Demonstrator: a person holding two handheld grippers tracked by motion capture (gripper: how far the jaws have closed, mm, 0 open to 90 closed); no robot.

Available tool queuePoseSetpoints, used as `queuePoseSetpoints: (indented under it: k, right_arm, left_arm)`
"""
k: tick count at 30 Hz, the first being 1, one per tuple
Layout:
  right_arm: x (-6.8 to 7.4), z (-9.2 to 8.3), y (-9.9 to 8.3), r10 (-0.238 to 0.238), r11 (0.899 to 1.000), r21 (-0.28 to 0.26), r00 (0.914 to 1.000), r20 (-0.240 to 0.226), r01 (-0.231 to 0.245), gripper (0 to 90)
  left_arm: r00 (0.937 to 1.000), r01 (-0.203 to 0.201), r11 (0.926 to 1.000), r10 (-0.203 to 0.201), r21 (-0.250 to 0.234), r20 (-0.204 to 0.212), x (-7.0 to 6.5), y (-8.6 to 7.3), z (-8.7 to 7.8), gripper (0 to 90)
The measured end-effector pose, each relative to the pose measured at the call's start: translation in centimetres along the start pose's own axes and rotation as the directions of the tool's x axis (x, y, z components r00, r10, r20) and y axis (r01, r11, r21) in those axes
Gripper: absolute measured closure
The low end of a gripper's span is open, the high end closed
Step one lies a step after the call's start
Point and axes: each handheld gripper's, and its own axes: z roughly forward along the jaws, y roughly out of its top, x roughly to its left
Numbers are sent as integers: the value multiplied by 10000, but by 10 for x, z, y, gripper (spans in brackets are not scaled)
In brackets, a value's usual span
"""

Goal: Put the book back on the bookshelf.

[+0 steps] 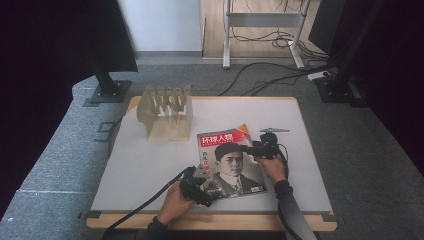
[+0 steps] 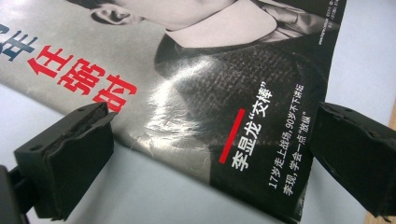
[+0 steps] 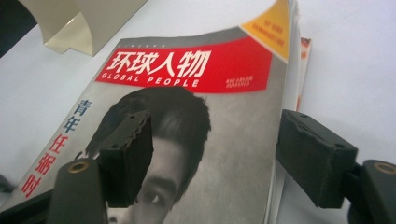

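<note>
A magazine [image 1: 227,160] with a red title bar and a black-and-white portrait lies flat on the white table [image 1: 145,165]. My left gripper [image 1: 204,179] is at the magazine's near left corner. In the left gripper view it [image 2: 212,121] stands open, its jaws wide apart on either side of that corner of the magazine [image 2: 196,93], clear of the paper. My right gripper [image 1: 246,149] is at the magazine's right edge near the top. In the right gripper view it [image 3: 215,135] is open, one jaw over the cover [image 3: 224,116] and the other beyond the page edge.
A beige slotted rack [image 1: 167,112] stands at the table's back left, and its corner [image 3: 79,23] shows in the right gripper view. A black monitor stand [image 1: 107,90] and loose cables [image 1: 265,75] lie on the carpet behind the table. The table's wooden front edge [image 1: 215,221] runs below my hands.
</note>
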Motion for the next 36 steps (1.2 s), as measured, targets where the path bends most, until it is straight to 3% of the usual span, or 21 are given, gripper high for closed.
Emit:
queuePoseSetpoints:
  k: [6, 12, 14, 18, 21, 22, 26, 32, 36]
  right_arm:
    - [-8, 5, -1, 292, 9995, -98, 9995, -141, -294, 328]
    - [-7, 14, 7, 51, 10000, 16, 10000, -49, -51, 344]
    - [-5, 13, 6, -8, 10000, 28, 10000, -9, 8, 352]
    - [0, 6, -2, -49, 10000, -12, 9992, -401, 48, 393]
    - [5, 4, -2, -247, 9997, -66, 9992, -310, 245, 410]
    - [4, 6, 2, -406, 9991, 83, 9991, -91, 407, 442]
    - [1, 12, 7, -494, 9985, 245, 9988, 4, 494, 523]
    - [5, 9, 13, -953, 9944, 508, 9939, 548, 926, 792]
    - [13, 4, 17, -1285, 9893, 777, 9894, 683, 1232, 853]
  left_arm:
    - [10000, -15, 10000, 15, 1, -20, 0, 0, 0, 0]
    - [10000, 72, 10000, -72, -32, -24, 0, 0, 0, 5]
    - [9999, 102, 9999, -102, -52, -50, 0, 0, 0, 8]
    - [9999, 134, 9999, -135, -40, -67, 1, 0, 0, 11]
    - [9999, 127, 9999, -127, -42, -93, 1, 0, 0, 12]
    - [9999, 108, 9999, -109, -40, -115, 1, 0, 0, 15]
    - [9999, 70, 10000, -71, -41, -136, 1, 0, 0, 15]
    - [9999, 67, 10000, -68, -49, -148, 0, 0, 1, 15]
    - [9999, 53, 10000, -54, -34, -148, 0, 0, 0, 15]
